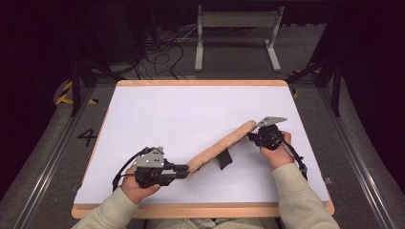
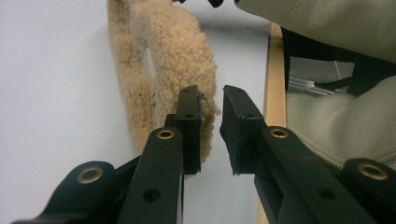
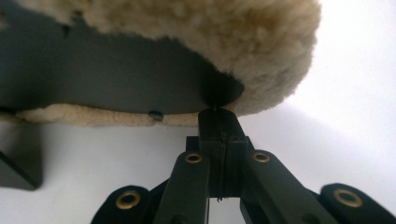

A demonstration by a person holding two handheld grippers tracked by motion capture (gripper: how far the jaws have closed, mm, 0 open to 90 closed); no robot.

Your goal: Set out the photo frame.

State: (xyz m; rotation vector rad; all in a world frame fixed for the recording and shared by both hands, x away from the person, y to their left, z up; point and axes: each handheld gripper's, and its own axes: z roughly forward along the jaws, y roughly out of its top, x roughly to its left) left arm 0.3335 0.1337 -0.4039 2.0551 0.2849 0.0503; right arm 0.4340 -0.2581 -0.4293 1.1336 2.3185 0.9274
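Black jaws of the left tongs (image 2: 210, 133) are standing apart around one end of the fleece pad (image 1: 222, 145), the fleece lying against one jaw. Right tongs (image 1: 252, 136) are pinching the pad's other end, jaws together on its edge. That pad is stretching slantwise between them above the white bench (image 1: 191, 109), a black strap (image 1: 225, 160) dangling beneath.

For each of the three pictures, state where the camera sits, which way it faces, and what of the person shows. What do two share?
High view: above the person's side, facing forward and down on the table; forearms, both hands.
Left gripper view: on the left gripper, facing along its parted fingers at the fleece pad; sleeve.
Right gripper view: on the right gripper, facing the pad's edge.
All share the pad.
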